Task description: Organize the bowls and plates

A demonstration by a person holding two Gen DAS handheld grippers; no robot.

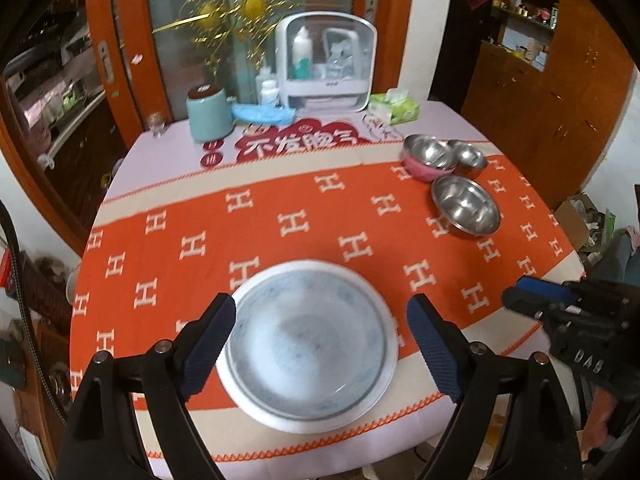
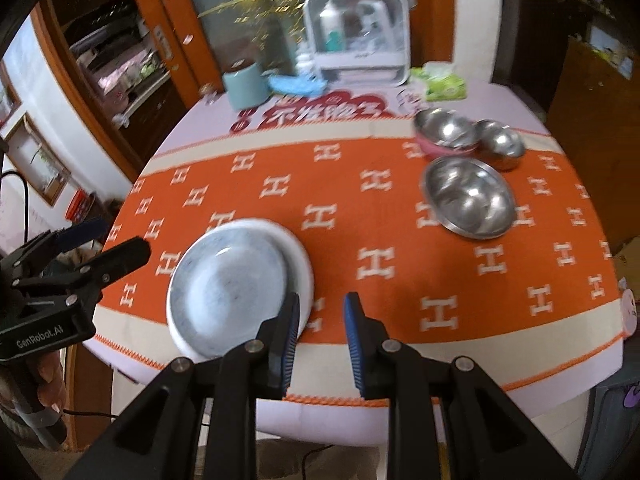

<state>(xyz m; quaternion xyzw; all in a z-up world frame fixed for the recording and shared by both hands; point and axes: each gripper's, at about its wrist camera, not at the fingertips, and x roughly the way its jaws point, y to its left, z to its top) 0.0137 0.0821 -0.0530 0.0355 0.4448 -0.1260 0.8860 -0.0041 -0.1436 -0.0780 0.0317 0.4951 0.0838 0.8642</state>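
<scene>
A: Start with the tongs. How do they stand?

B: The left gripper is spread wide above the stacked plates, its pads clear of the rim on both sides and nothing pinched. The right gripper has its jaws drawn close with a narrow gap between them, and that gap is empty too.

A: So where are the dishes?

B: The blue-patterned plate sits on a white plate at the near edge of the table. Three metal bowls are grouped at the far right: a large bowl, a small bowl, and one nested in a pink bowl.

A: Which step is this?

B: I judge the plates are stacked, and the bowls come next. The right gripper would need to open and reach across for a bowl's rim.
</scene>
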